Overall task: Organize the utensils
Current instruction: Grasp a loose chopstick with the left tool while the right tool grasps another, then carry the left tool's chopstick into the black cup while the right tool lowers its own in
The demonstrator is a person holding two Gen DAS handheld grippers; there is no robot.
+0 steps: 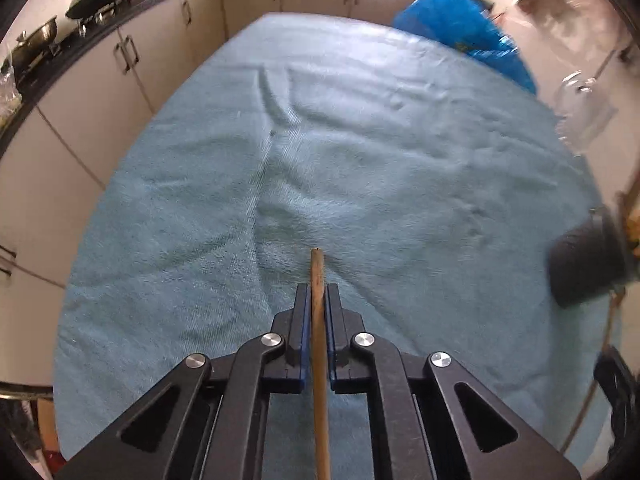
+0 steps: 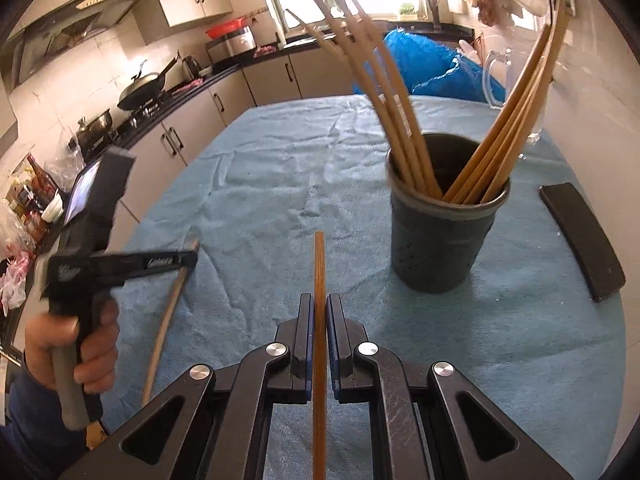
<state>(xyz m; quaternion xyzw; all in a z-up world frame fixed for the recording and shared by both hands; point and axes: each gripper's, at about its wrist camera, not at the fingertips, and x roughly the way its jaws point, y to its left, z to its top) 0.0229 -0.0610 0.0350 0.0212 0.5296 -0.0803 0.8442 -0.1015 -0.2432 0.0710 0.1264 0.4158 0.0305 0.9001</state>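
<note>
Left gripper [image 1: 319, 294]: jaws closed on a single wooden chopstick [image 1: 319, 320], which runs lengthwise between the pads and pokes a short way past the fingertips. It hangs above the blue towel [image 1: 360, 152] covering the table, pointing steeply down.

Right gripper [image 2: 319, 306]: jaws likewise clamped on one darker chopstick [image 2: 319, 280], its tip standing out well ahead of the fingers, over the towel.

Seen from the right wrist, the left gripper is at the left edge, held by a person's hand [image 2: 76, 344], with its pale chopstick trailing down toward the cloth.

A dark utensil cup [image 2: 444, 232] stands upright on the towel, ahead and to the right of the right gripper. It holds two fans of chopsticks [image 2: 404, 128], one leaning left, one leaning right.

A flat black object [image 2: 584, 236] lies on the towel right of the cup. A clear glass jug [image 2: 500, 76] stands behind it.
</note>
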